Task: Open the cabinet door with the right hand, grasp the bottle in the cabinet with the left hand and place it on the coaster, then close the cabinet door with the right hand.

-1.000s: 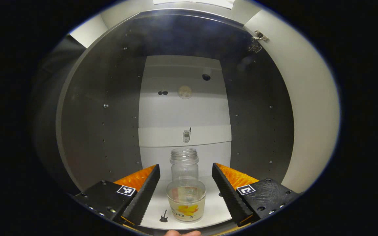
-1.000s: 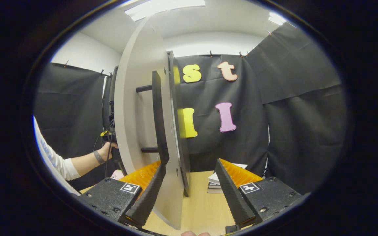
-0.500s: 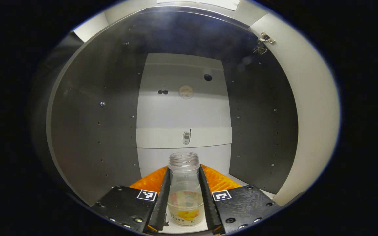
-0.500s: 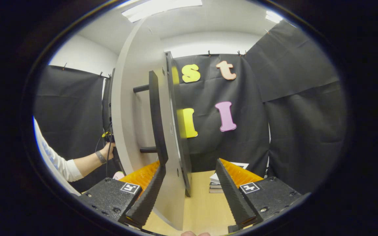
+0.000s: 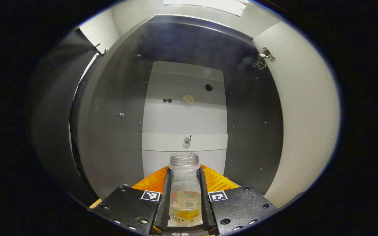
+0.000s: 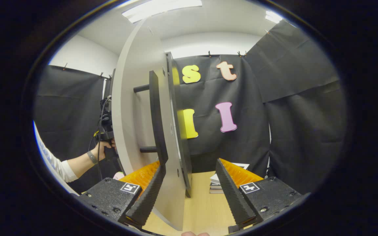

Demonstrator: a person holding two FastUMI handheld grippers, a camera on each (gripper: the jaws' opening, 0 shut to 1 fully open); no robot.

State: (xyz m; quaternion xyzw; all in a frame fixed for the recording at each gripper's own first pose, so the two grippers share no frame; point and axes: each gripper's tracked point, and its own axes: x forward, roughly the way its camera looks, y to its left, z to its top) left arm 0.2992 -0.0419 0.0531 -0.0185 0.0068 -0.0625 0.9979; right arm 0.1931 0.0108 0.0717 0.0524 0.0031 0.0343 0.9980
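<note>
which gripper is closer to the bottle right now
Left. The left gripper is clamped on the bottle in the cabinet; the right gripper sits open at the cabinet door.

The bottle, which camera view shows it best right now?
The left gripper view: the clear, capless bottle stands upright, centred and close, clamped between the left gripper fingers in front of the open cabinet. The right gripper view faces the open cabinet door, which blocks that side.
</note>
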